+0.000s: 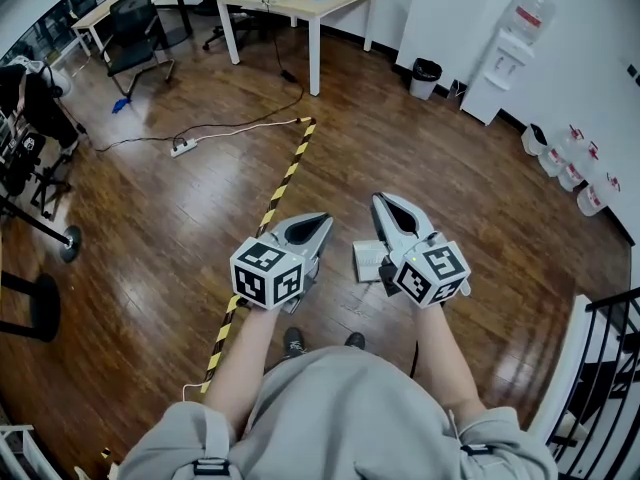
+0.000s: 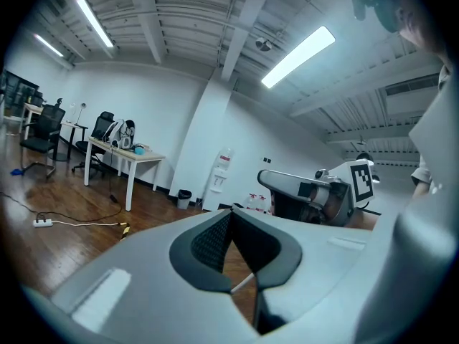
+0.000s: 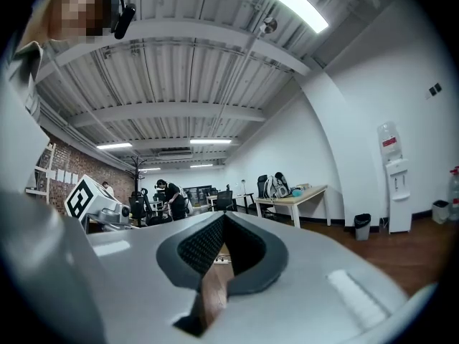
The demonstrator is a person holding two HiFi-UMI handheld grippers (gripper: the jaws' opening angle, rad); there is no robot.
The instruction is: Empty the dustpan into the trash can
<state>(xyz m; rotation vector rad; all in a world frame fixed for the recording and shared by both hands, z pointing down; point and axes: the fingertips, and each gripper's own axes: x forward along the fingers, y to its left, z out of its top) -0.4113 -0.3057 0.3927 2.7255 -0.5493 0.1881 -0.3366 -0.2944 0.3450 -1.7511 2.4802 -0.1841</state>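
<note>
No dustpan shows in any view. A small black trash can (image 1: 425, 76) stands against the far wall beside a white water dispenser (image 1: 505, 58); the left gripper view shows this trash can (image 2: 184, 198) far off, and so does the right gripper view, where the trash can (image 3: 362, 227) is at the right. I hold both grippers side by side above the wooden floor, well short of it. My left gripper (image 1: 322, 220) is shut with nothing between its jaws (image 2: 231, 213). My right gripper (image 1: 383, 200) is likewise shut and empty (image 3: 224, 218).
A yellow-black tape strip (image 1: 283, 183) runs along the floor under the grippers. A power strip with cables (image 1: 183, 147) lies to the left, before a desk (image 1: 300, 3) and office chairs (image 1: 135, 28). Water jugs (image 1: 575, 163) line the right wall; a stair railing (image 1: 610, 368) is near right.
</note>
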